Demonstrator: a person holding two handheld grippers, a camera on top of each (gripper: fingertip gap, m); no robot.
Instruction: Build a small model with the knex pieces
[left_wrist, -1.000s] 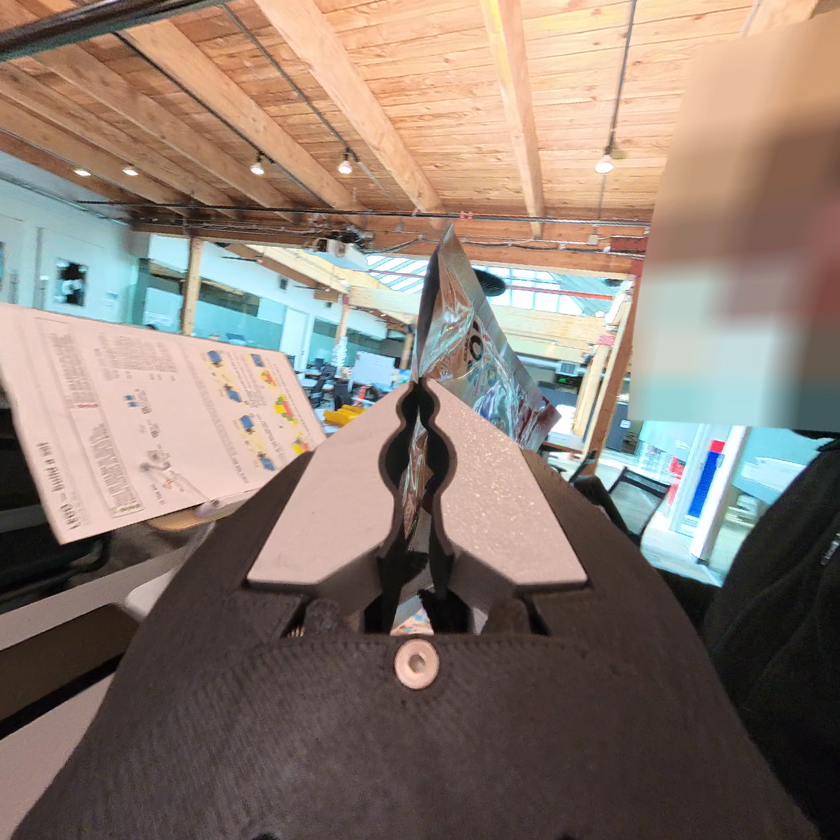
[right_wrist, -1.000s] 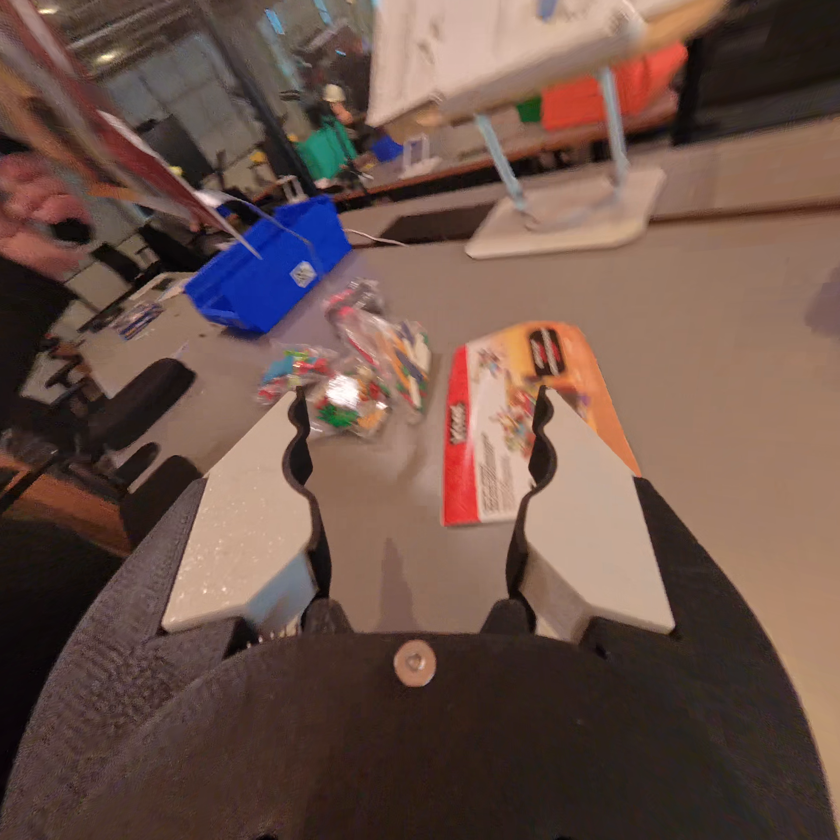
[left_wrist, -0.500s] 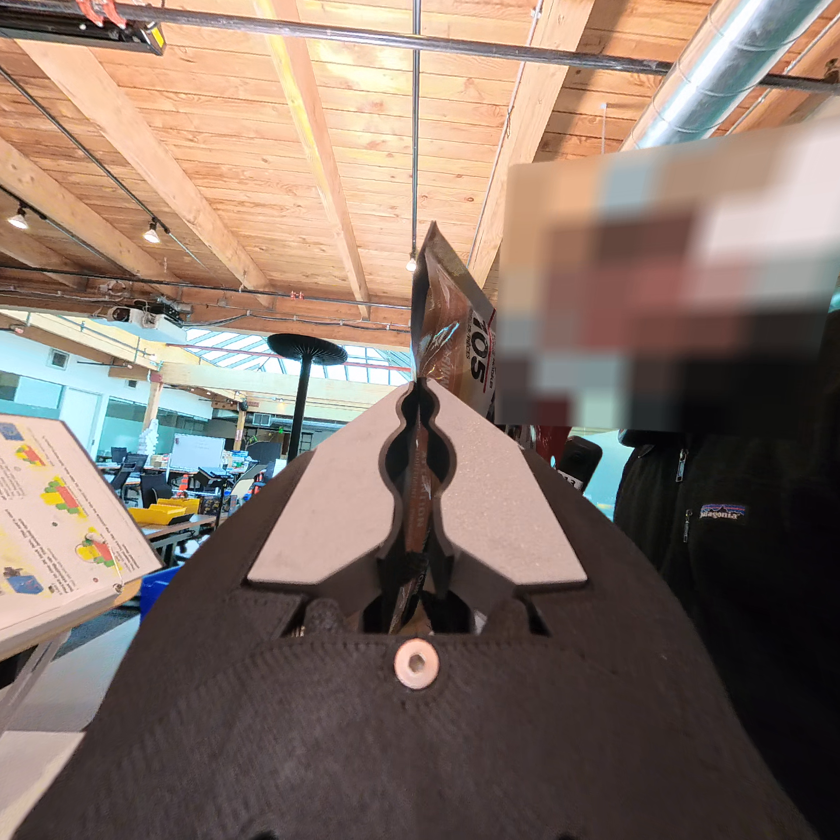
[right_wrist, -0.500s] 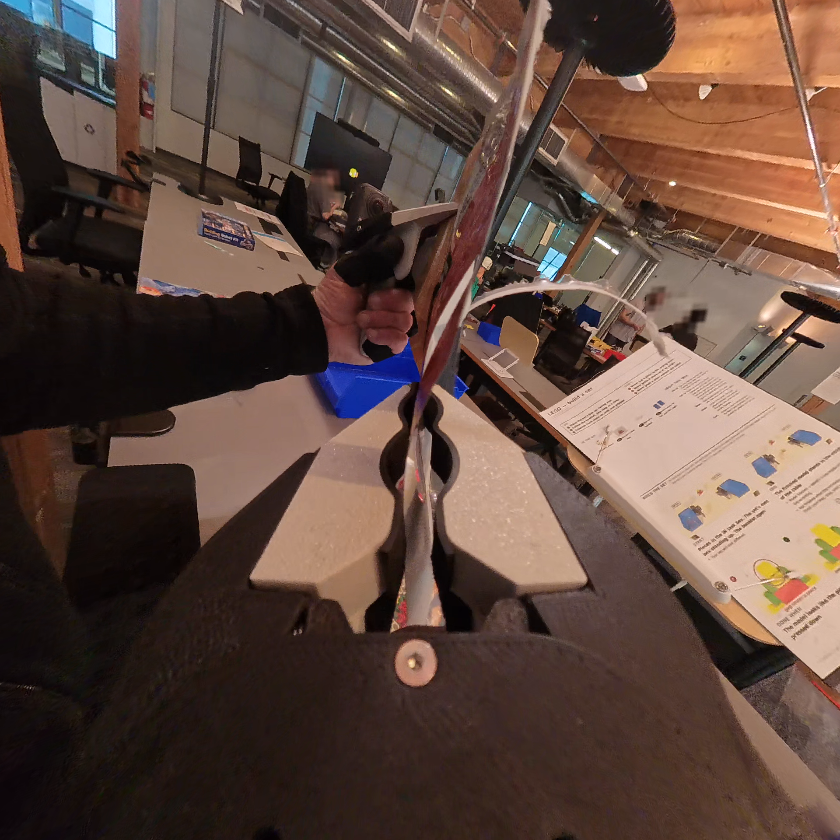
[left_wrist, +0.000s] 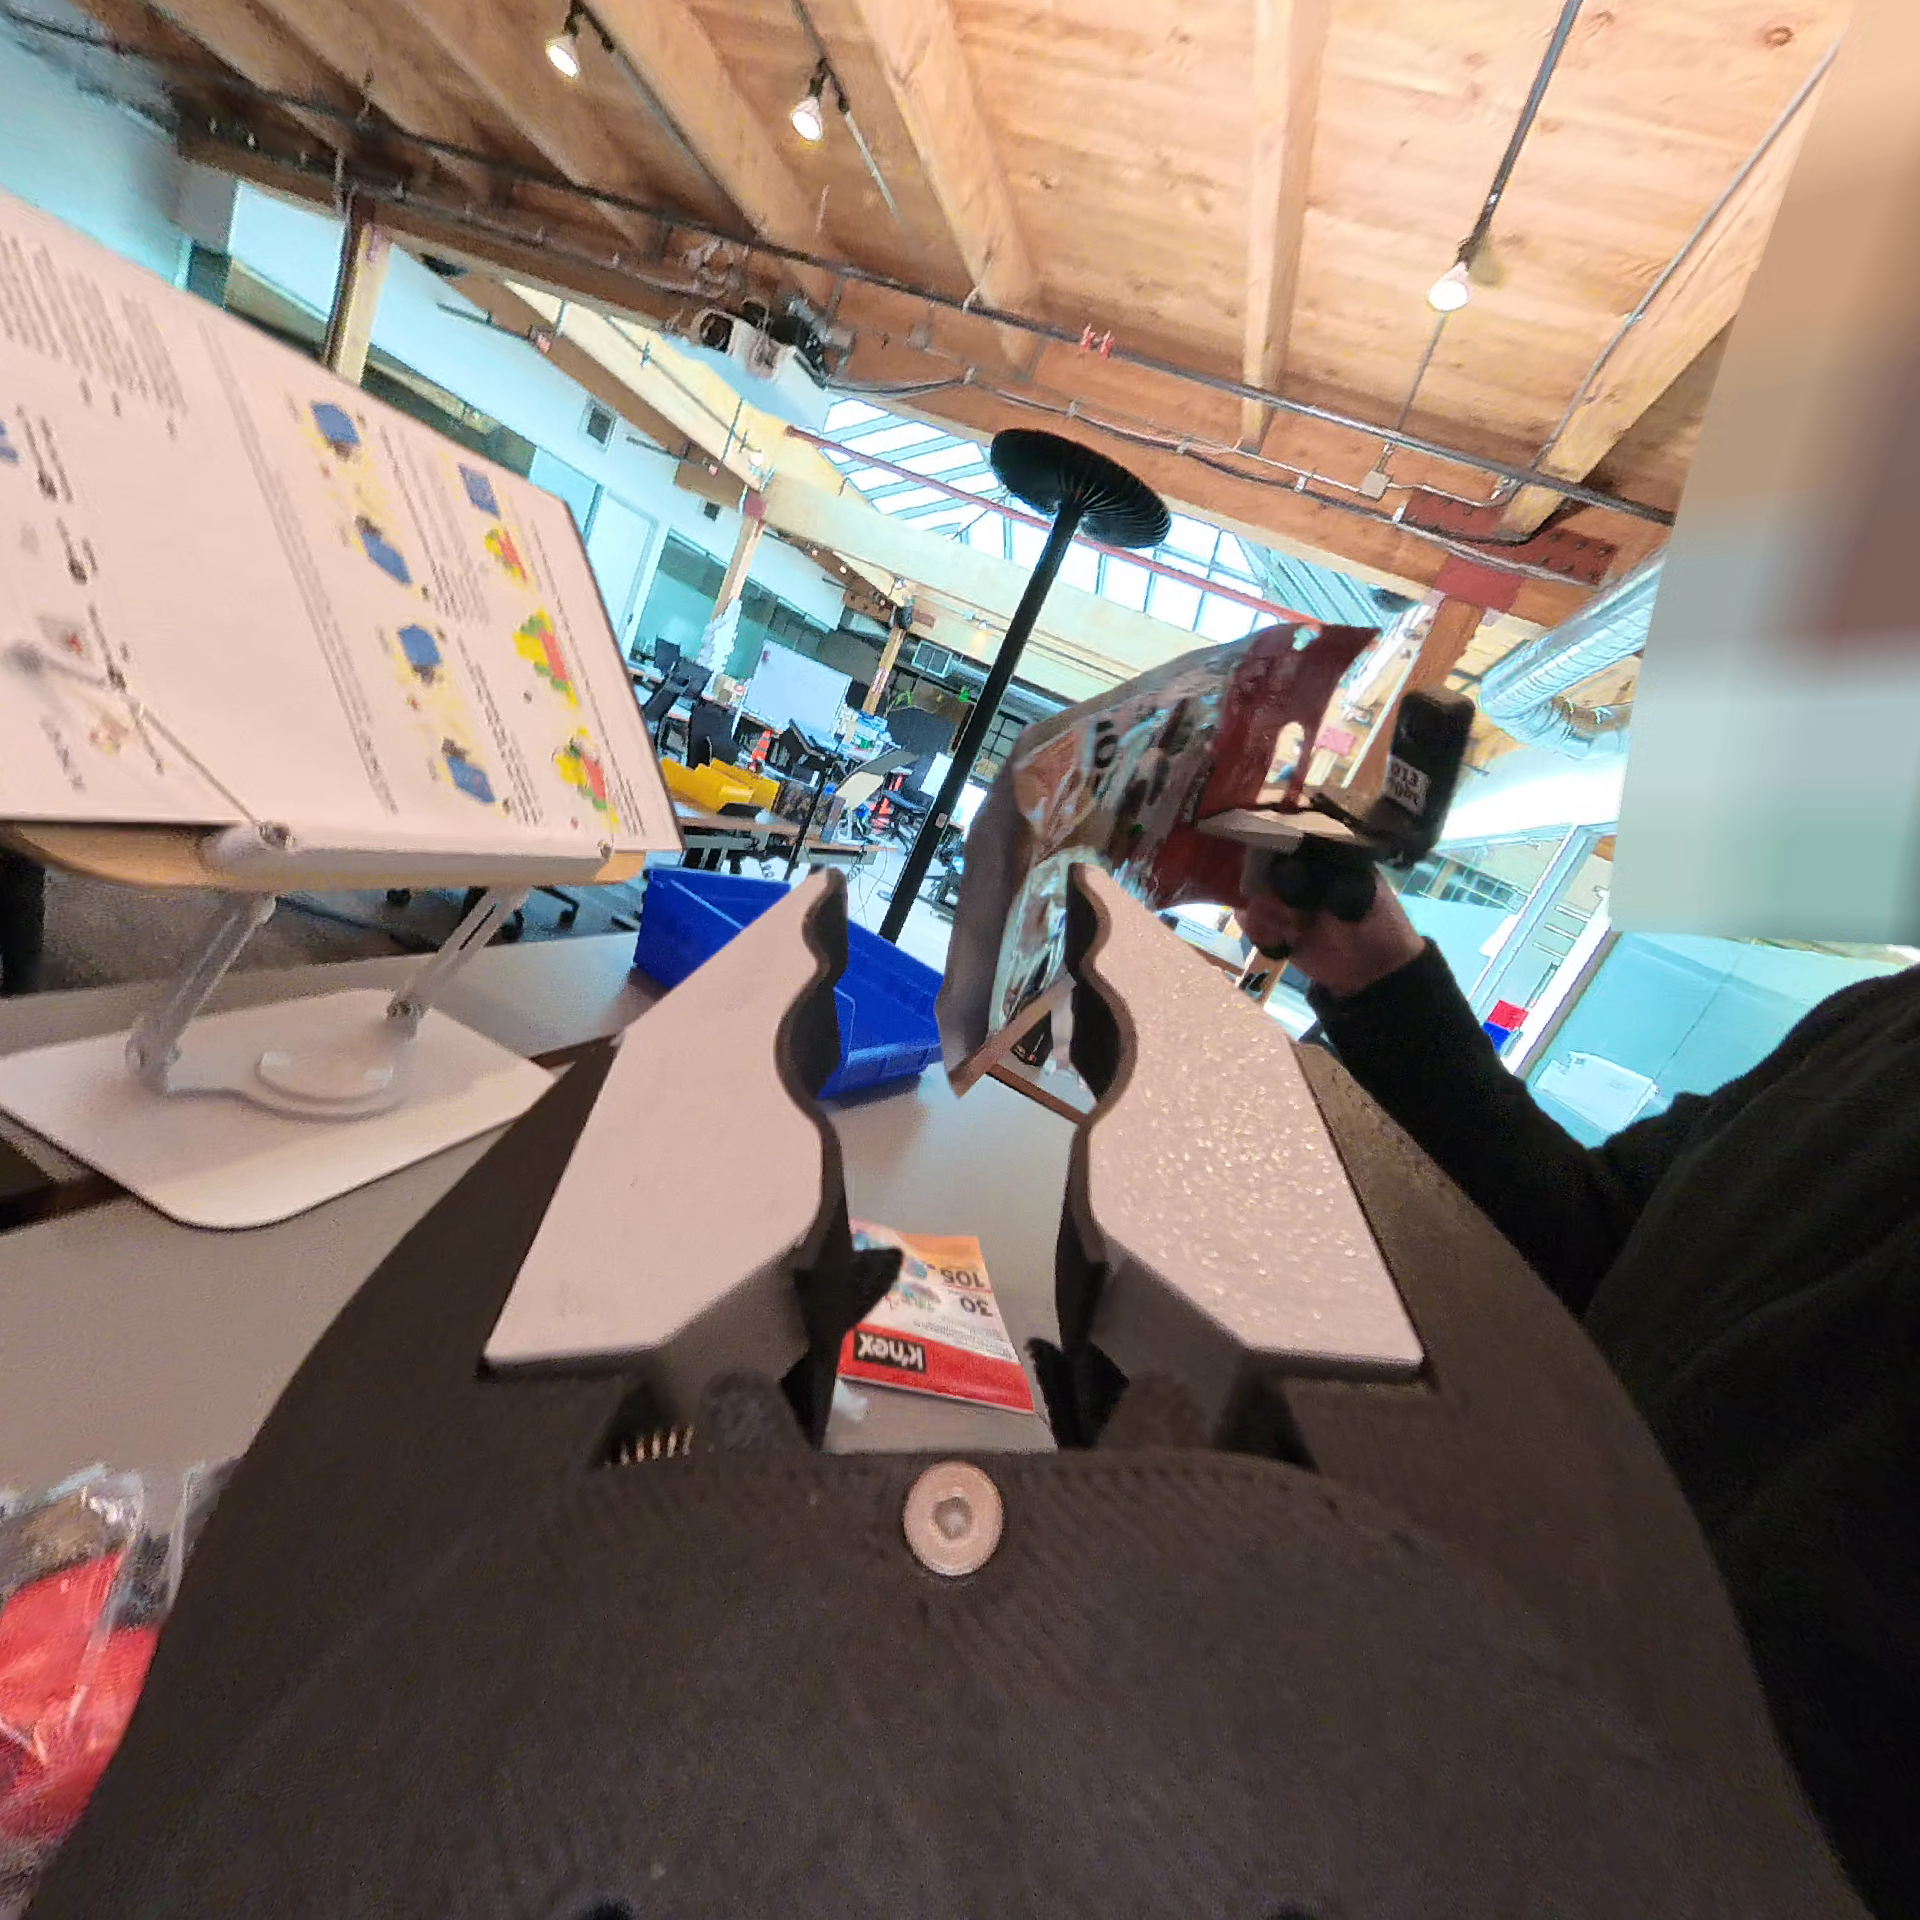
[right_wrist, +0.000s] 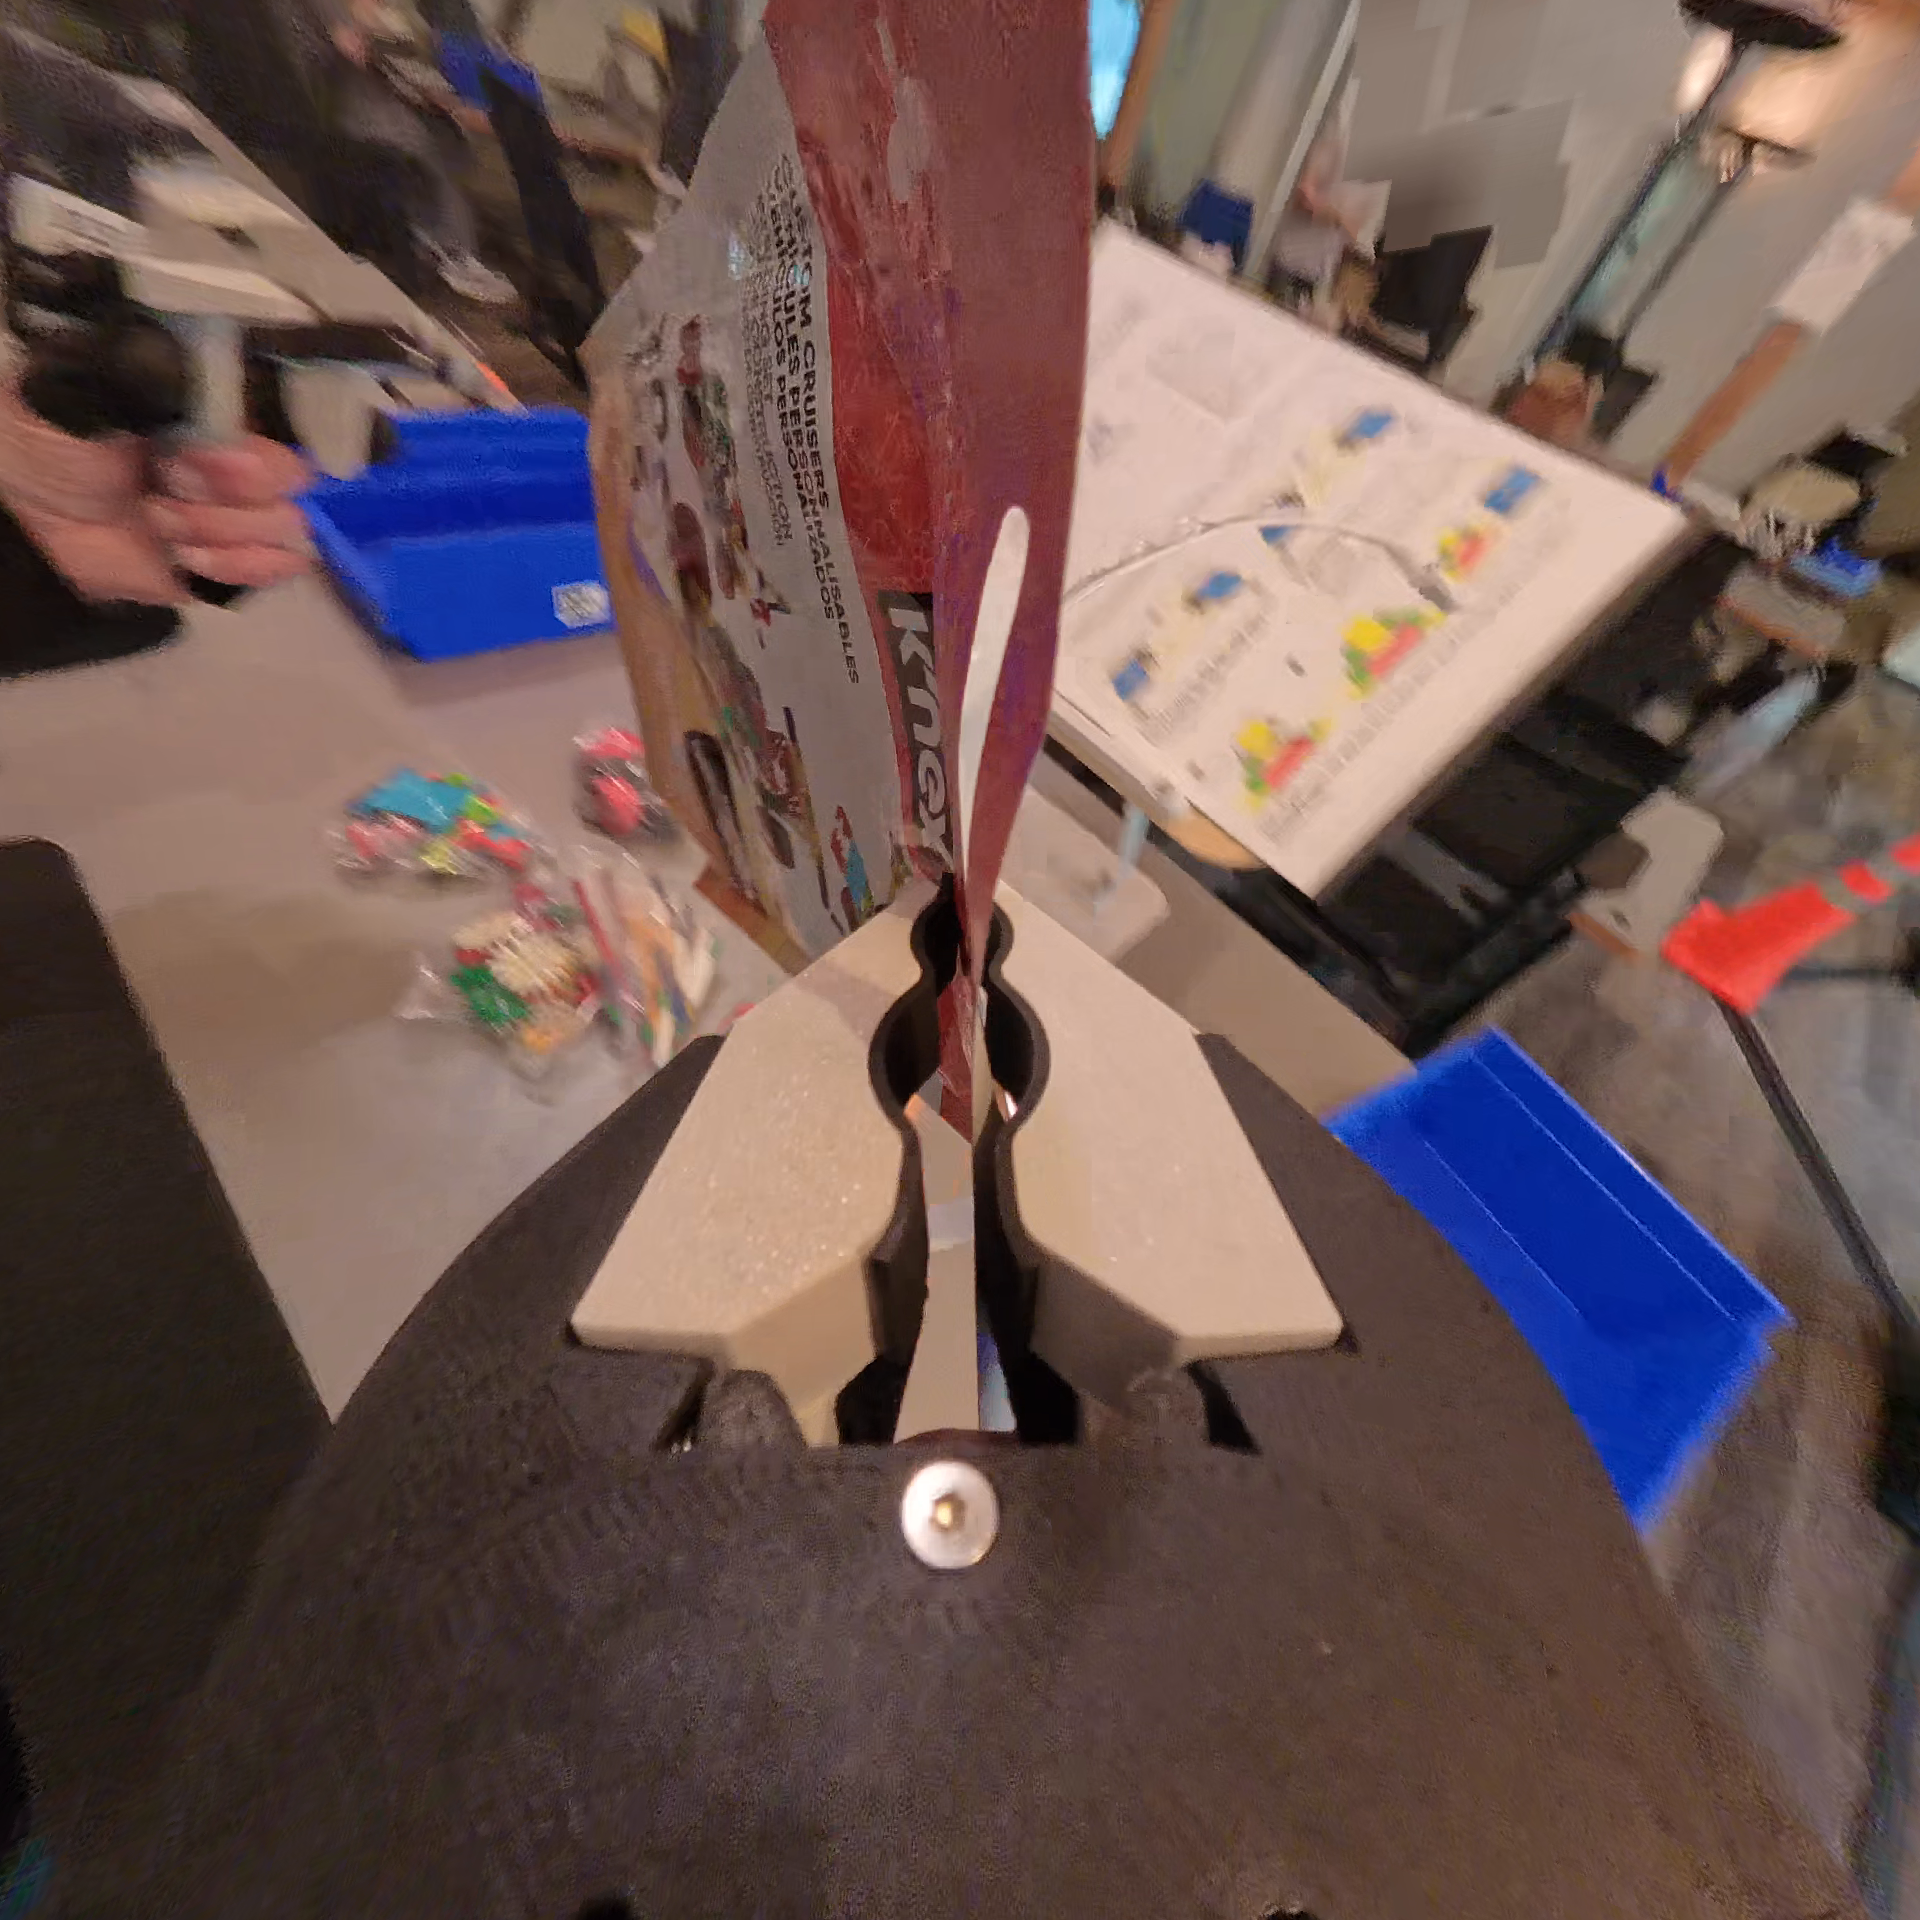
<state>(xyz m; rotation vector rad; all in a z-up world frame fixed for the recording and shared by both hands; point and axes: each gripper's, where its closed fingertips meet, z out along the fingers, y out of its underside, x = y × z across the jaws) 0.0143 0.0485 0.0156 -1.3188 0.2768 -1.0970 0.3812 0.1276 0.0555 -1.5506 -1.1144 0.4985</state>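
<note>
- The grey table (left_wrist: 156, 1340) carries a white stand with an instruction sheet (left_wrist: 301, 623), a blue bin (left_wrist: 862, 997) and a printed booklet (left_wrist: 935, 1330) lying flat.
- The right gripper (right_wrist: 961, 935) is pressed together, pinching a torn red toy package (right_wrist: 831, 520) that rises upright from its fingers, held above the table.
- The left gripper (left_wrist: 951, 914) is spread and holds nothing; the package (left_wrist: 1143, 790) hangs just beyond its right finger.
- Clear bags of coloured pieces (right_wrist: 551, 966) lie on the table.
</note>
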